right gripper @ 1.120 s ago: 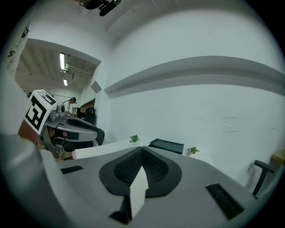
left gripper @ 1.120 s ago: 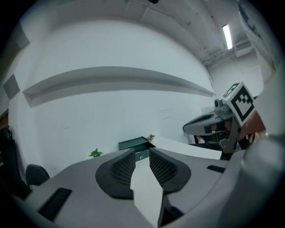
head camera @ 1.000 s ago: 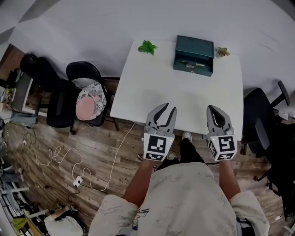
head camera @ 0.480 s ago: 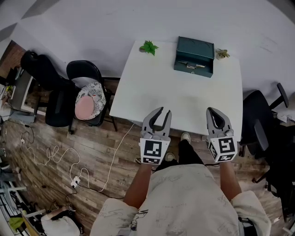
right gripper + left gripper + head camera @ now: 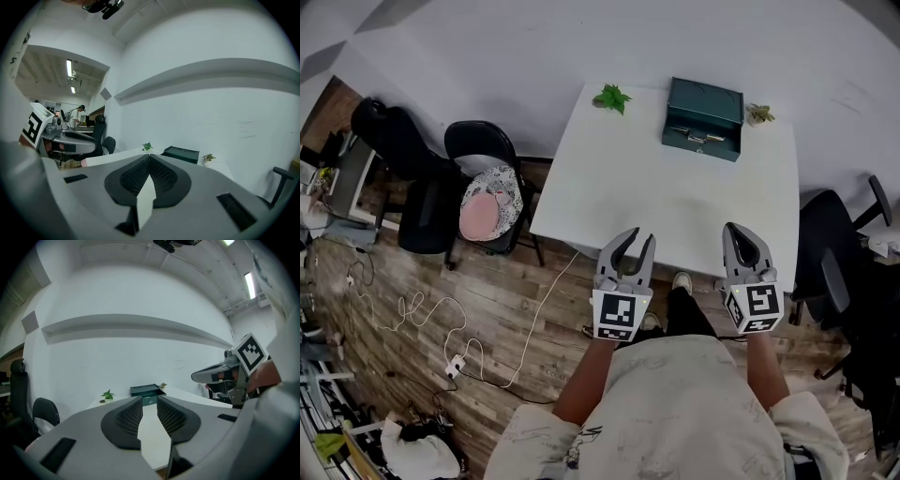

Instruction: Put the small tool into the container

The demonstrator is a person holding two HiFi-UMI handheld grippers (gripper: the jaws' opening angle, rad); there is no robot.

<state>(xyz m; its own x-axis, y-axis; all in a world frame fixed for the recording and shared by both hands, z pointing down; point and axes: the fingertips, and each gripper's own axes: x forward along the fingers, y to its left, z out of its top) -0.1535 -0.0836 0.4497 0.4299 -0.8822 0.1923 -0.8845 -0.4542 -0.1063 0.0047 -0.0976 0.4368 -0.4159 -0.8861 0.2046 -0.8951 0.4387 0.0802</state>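
Head view first: a person in a pale shirt stands at the near edge of a white table (image 5: 656, 192), holding a gripper in each hand just over that edge. The left gripper (image 5: 633, 237) has its jaws spread apart; the left gripper view shows only bare tabletop in the gap between the ribbed pads (image 5: 129, 416). The right gripper (image 5: 740, 229) is closed, and in the right gripper view its two pads meet at the tips with nothing caught between them. Both grippers point across the table, tilted slightly down. The container, a dark green box (image 5: 704, 114), sits at the far edge of the table against the white wall, well apart from both grippers. A small silvery piece (image 5: 701, 139) shows along the box's front; from here I cannot tell whether it is the small tool or a clasp. The box stands between two little potted plants: a leafy green one (image 5: 612, 97) towards the table's far left corner, and a smaller plant (image 5: 758, 113) just beside the box on the right. Left of the table is a black chair (image 5: 478, 155) with a pink cushion (image 5: 480, 217) on its seat, and a white cable (image 5: 431, 323) trails over the wooden floor. A dark office chair (image 5: 839, 253) stands to the right of the table.
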